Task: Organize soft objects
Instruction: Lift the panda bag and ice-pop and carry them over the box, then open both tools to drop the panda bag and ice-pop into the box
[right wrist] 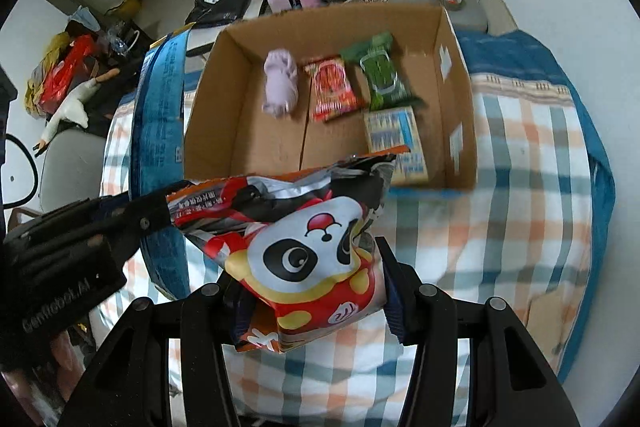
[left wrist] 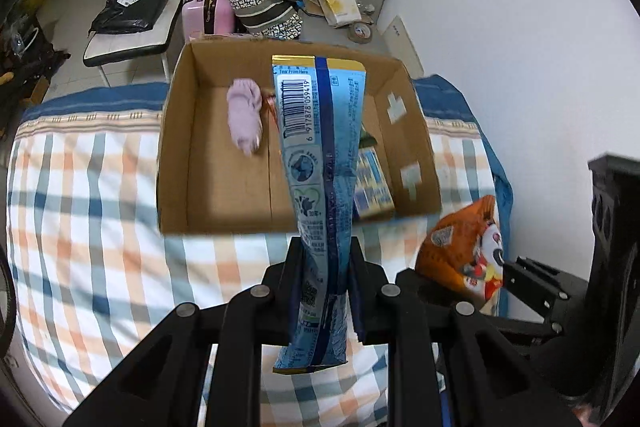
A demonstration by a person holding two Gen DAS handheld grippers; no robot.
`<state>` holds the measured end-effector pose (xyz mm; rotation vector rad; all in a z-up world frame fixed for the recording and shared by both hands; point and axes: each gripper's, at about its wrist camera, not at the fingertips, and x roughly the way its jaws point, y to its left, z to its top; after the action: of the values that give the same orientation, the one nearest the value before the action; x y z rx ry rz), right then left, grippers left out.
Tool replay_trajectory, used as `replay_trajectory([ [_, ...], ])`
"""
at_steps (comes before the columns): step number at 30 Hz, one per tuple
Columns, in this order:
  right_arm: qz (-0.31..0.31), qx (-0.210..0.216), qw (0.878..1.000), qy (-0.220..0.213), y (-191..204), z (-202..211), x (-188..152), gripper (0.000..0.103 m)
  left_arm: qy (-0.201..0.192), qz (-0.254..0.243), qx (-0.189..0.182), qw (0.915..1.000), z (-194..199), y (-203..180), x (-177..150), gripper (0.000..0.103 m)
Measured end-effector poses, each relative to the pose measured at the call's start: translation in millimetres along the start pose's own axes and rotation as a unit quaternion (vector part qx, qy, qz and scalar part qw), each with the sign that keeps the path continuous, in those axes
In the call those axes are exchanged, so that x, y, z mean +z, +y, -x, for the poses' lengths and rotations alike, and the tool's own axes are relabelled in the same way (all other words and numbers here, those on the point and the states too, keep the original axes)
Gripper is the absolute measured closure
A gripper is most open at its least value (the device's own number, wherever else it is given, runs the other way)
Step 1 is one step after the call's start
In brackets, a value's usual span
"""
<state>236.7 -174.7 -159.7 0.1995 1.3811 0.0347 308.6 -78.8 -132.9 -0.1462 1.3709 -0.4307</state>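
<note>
Jaws clamping blue packet (left wrist: 320, 163), panda bag (right wrist: 304, 251).

Both views are bright and evenly lit, with soft, diffuse light and no visible lamp or window. The white wall (left wrist: 500, 7) reads slightly bluish and nearly blown out. Inside the cardboard box (left wrist: 192, 131) a soft shadow darkens the near wall and floor (clearest in the left wrist view). Motion blur smears the box's near edge, the checked bedcover (left wrist: 80, 211) and the pink sock (left wrist: 245, 115); the box rim (right wrist: 460, 183) is likewise streaked in the right wrist view. Fisheye distortion bows straight lines outward, and black vignette fills the corners. Mild glare glints on the panda snack bag (right wrist: 304, 251).
</note>
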Motion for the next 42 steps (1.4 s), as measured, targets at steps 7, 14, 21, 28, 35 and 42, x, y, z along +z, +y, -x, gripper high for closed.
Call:
replay_trajectory([
  [7, -0.004, -0.01, 1.0, 0.008, -1.0, -35.0, 54.9, 0.048, 0.023, 0.005, 0.023, 0.9995, -38.5, 23.1, 53.2, 0.086],
  [14, -0.013, -0.017, 0.999, 0.036, -5.7, -91.3, 92.7, 0.048, 0.069, 0.016, 0.04, 0.9967, -100.9, 49.7, 77.9, 0.086],
  [21, -0.014, -0.023, 0.997, 0.075, -14.3, -151.6, 106.6, 0.048, 0.123, 0.044, 0.04, 0.9907, -162.3, 78.4, 79.9, 0.086],
  [28, -0.012, -0.019, 0.995, 0.098, -16.2, -186.9, 107.8, 0.047, 0.138, 0.043, 0.048, 0.9884, -184.1, 86.5, 76.9, 0.085],
  [35, -0.017, -0.022, 0.993, 0.111, -20.5, -209.7, 109.2, 0.047, 0.14, 0.032, 0.068, 0.9873, -191.6, 84.8, 76.7, 0.083],
  [42, -0.014, -0.033, 0.994, 0.106, -24.1, -214.3, 106.3, 0.047, 0.127, 0.043, 0.081, 0.9876, -183.7, 88.4, 74.8, 0.073],
])
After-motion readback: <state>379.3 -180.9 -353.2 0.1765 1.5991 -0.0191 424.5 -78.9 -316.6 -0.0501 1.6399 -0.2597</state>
